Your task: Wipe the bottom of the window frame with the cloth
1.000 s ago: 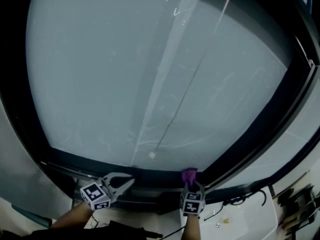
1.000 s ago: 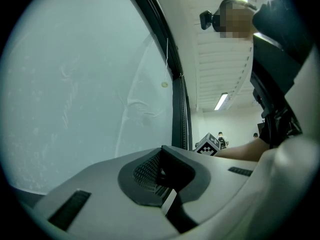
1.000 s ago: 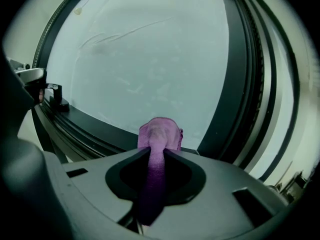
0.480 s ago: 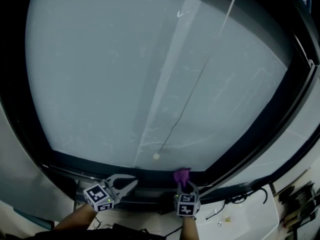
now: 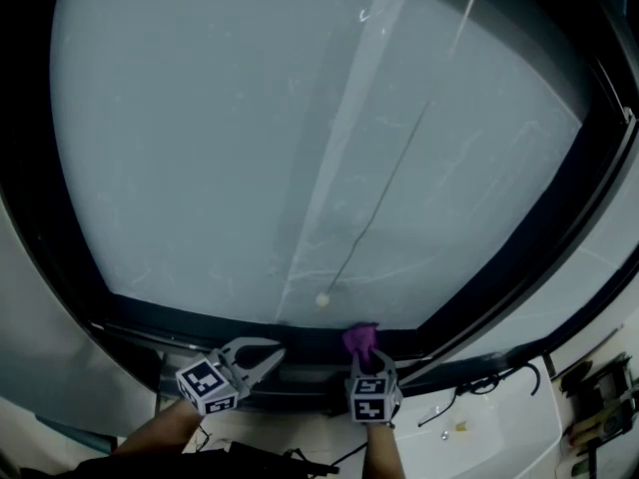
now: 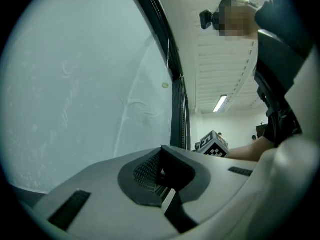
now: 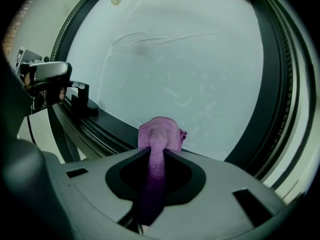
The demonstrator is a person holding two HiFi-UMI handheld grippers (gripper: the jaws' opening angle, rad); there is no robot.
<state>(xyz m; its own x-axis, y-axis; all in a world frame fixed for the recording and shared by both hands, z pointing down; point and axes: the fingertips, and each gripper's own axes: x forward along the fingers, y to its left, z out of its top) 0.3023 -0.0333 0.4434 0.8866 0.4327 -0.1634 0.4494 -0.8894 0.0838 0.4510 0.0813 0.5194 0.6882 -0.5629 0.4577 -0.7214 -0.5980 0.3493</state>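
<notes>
The purple cloth point(image 5: 360, 339) point(image 7: 160, 134) is bunched against the dark bottom frame point(image 5: 300, 332) point(image 7: 110, 129) of the frosted window, right of the middle. My right gripper point(image 5: 363, 362) point(image 7: 156, 156) is shut on it, with a strip of cloth running back between the jaws. My left gripper point(image 5: 262, 355) point(image 6: 161, 154) hovers by the frame to the left, shut with nothing in it. It also shows in the right gripper view as the left gripper point(image 7: 47, 74), apart from the cloth.
A blind cord ending in a small bead point(image 5: 322, 298) point(image 7: 115, 0) hangs in front of the glass just above the cloth. A black cable point(image 5: 479, 382) lies on the white ledge at lower right, with tools point(image 5: 599, 407) beyond. The frame's right upright point(image 7: 272, 84) rises nearby.
My right gripper has slid the cloth leftward along the bottom frame, closer to under the cord's bead. The left gripper has kept about the same place.
</notes>
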